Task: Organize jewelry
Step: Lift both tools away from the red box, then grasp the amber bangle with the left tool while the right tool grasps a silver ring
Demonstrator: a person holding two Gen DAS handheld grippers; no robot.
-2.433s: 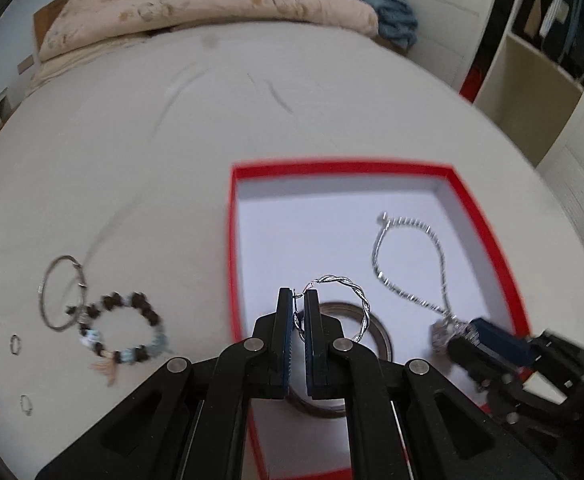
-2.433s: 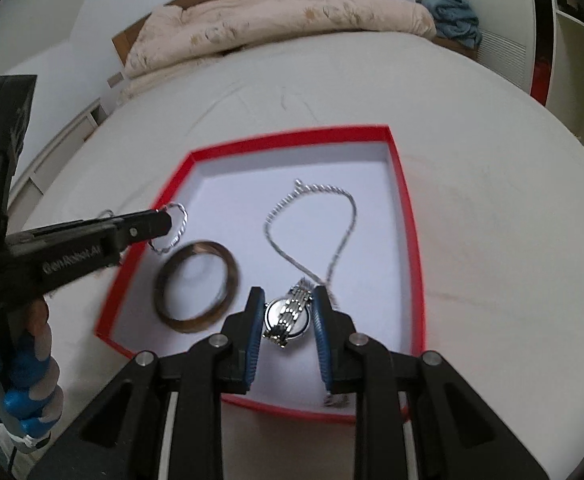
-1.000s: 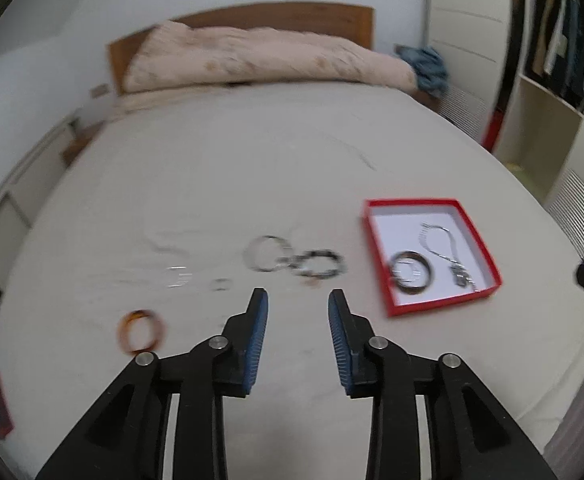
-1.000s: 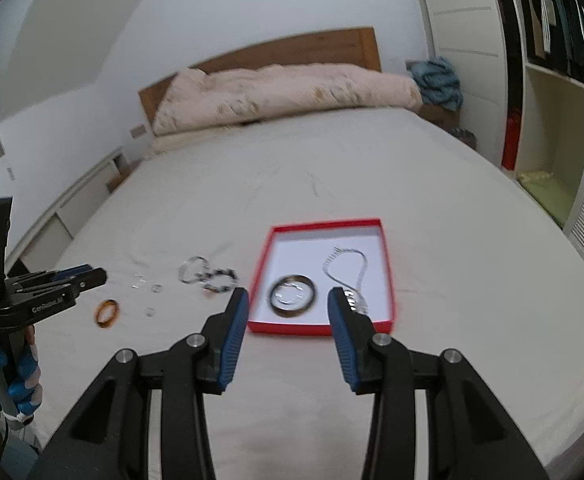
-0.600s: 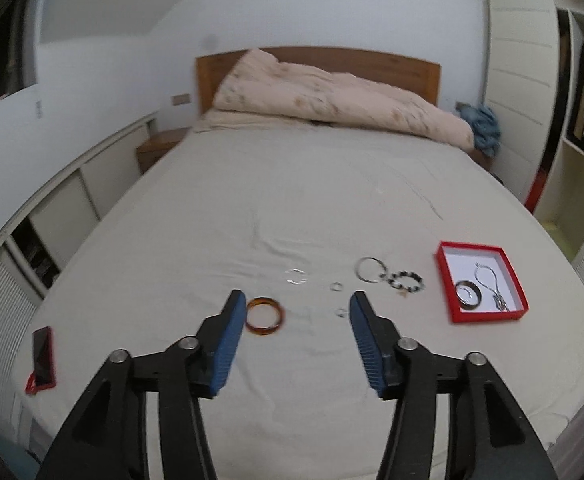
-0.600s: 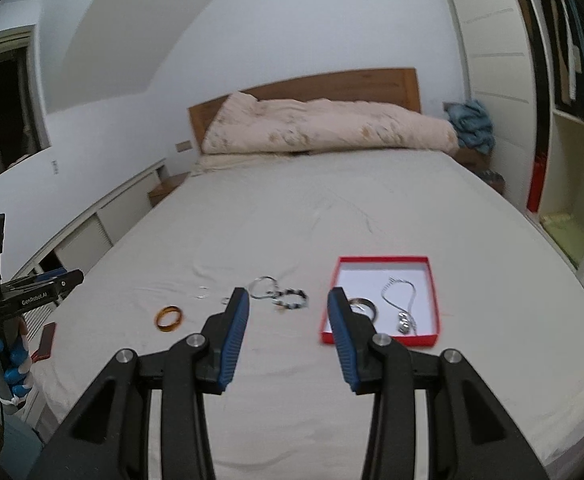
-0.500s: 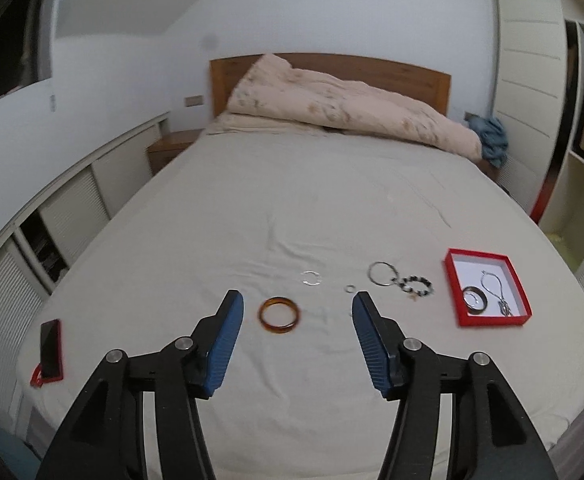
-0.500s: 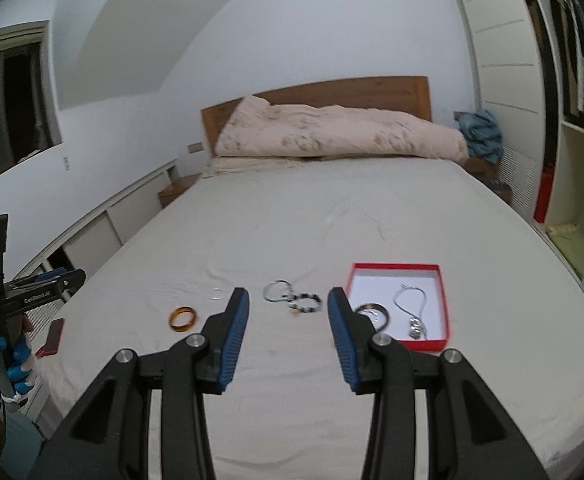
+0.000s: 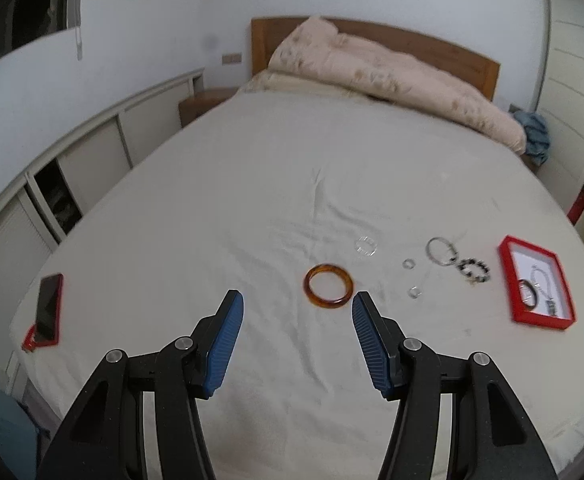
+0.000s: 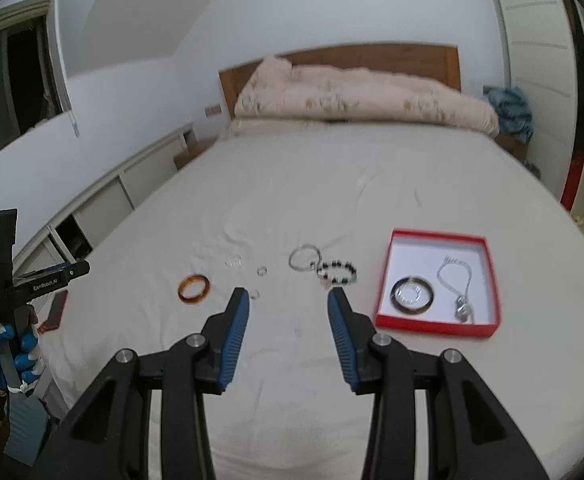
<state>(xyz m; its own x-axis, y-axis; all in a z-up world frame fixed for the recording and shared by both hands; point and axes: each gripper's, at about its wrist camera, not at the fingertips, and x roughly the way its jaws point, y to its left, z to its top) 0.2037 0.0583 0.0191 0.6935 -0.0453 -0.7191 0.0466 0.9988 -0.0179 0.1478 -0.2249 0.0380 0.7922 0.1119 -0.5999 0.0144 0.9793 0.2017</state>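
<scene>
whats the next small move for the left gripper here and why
Probably ease the left gripper forward and down onto the amber bangle. Its jaws are open and empty, and the bangle lies loose on the bed sheet just ahead of its fingertips. The red tray already holds a dark bangle and a chain necklace.

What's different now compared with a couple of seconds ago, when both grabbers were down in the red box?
Both have let go and pulled back from the red box. The left gripper dropped its twisted silver ring inside the dark bangle; the right gripper released the necklace. Both now hang open, empty. The loose jewelry on the bed stayed put.
</scene>
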